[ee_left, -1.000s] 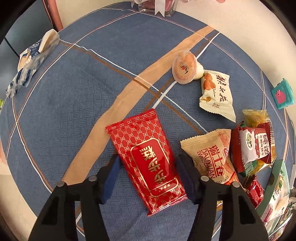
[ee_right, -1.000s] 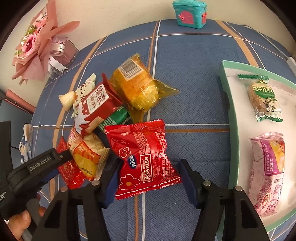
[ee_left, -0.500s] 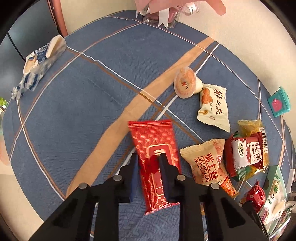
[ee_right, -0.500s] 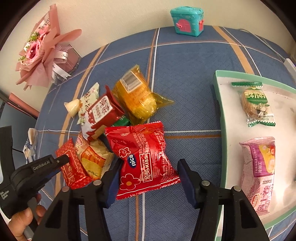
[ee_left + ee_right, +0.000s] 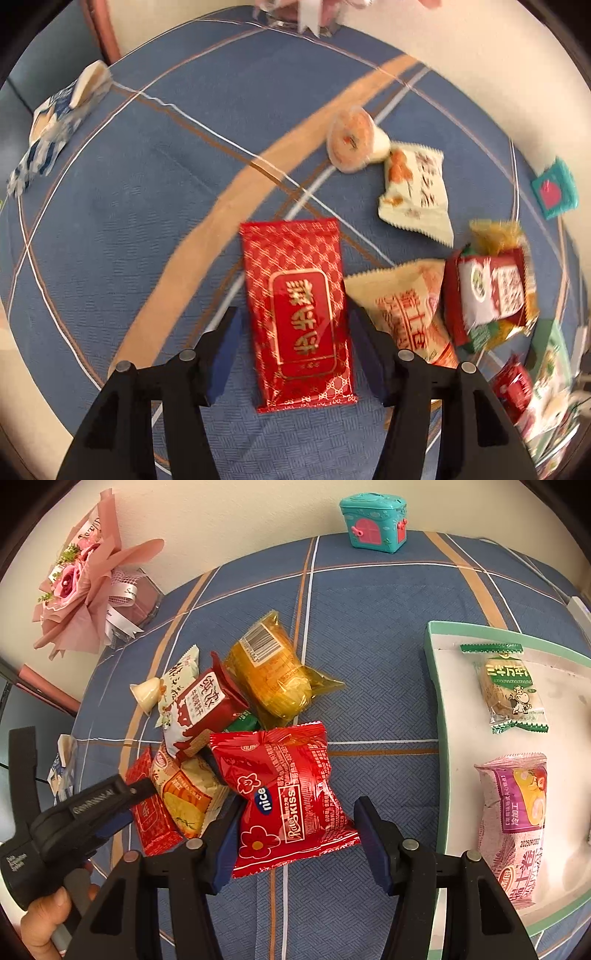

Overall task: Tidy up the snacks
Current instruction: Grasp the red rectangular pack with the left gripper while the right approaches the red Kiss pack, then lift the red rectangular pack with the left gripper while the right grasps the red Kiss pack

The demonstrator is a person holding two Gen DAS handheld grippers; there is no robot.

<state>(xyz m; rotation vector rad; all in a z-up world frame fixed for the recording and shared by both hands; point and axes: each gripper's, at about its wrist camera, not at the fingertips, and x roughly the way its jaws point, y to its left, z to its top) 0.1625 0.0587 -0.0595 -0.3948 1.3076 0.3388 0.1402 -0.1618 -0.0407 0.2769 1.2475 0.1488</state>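
In the left wrist view, a flat red packet with gold lettering point(image 5: 299, 314) lies on the blue checked tablecloth point(image 5: 147, 192) between the fingers of my left gripper point(image 5: 295, 350). Its jaws are opening, and a gap shows on each side of the packet. In the right wrist view, my right gripper point(image 5: 295, 834) has its pads against the two sides of a puffy red KISS packet point(image 5: 288, 797). To the right stands a white tray with a green rim point(image 5: 436, 709); a green-ended snack point(image 5: 509, 690) and a pink roll packet point(image 5: 517, 819) lie in it.
A heap of snacks lies left of the KISS packet: a yellow packet point(image 5: 273, 675), a dark red one point(image 5: 203, 709), an orange-and-cream one point(image 5: 188, 794). A jelly cup point(image 5: 351, 140) and a cream packet point(image 5: 417, 192) lie further back. A pink bouquet point(image 5: 81, 587), a teal toy house point(image 5: 373, 520) and a blue-and-white packet point(image 5: 55, 125) stand at the edges.
The left gripper pinched the flat red packet, turned it straight and has let go. The right fingers have come in slightly against the KISS packet.
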